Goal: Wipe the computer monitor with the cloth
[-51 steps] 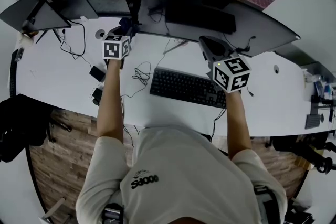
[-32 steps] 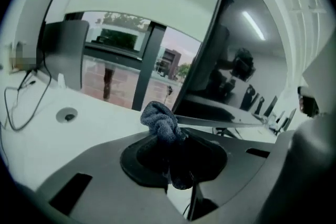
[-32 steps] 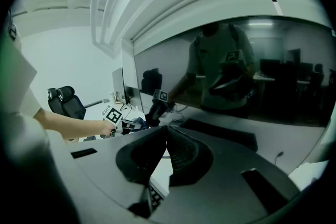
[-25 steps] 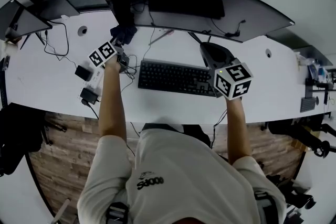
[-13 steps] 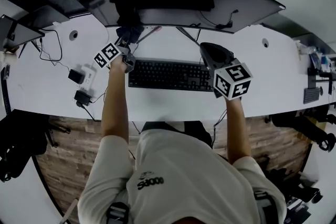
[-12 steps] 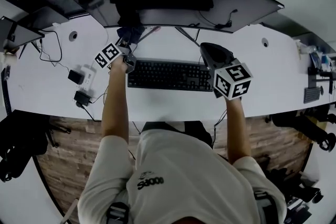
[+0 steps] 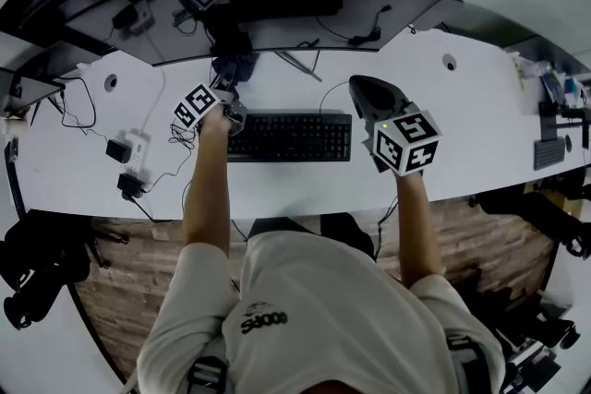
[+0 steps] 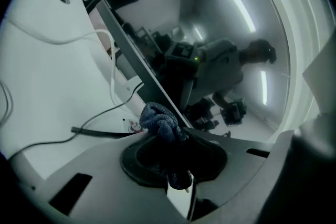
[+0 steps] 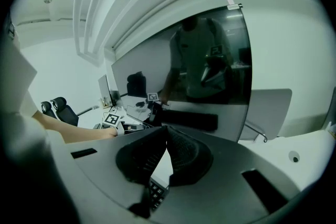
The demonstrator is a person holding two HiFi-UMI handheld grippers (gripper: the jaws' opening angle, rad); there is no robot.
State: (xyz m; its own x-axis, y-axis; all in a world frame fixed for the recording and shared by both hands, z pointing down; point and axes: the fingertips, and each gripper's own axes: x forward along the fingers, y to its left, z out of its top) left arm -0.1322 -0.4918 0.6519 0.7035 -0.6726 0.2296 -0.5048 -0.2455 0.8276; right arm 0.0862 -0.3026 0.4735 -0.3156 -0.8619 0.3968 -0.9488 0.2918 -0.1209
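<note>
Blue cloth [image 8: 157, 120] is bunching up between the fingers [image 8: 139, 157] of my left gripper [image 8: 176, 165], and they are squeezing it tight. I am holding that cloth right by the bottom edge of the big dark monitor [image 8: 220, 34]. I cannot tell if it is touching the screen.

From the head view, my left arm is reaching straight out over the white surface [image 7: 480, 106], past the left end of the black keyboard [image 7: 291, 136]. The left gripper's marker cube is tipping to one side. My right arm is reaching forward too, and the right gripper [image 7: 355, 80] is hanging over the right end of the keyboard, apart from the monitor.

The right gripper view is showing its fingers [image 9: 186, 155] pressed together at the tips, with nothing between them. It is also showing my left hand [image 9: 107, 132] far off to the side and two office chairs [image 9: 55, 107], which the head view is not showing.

Only the left gripper view is showing the cloth up close, plus a black cable [image 8: 100, 132] lying on the surface under the screen.
</note>
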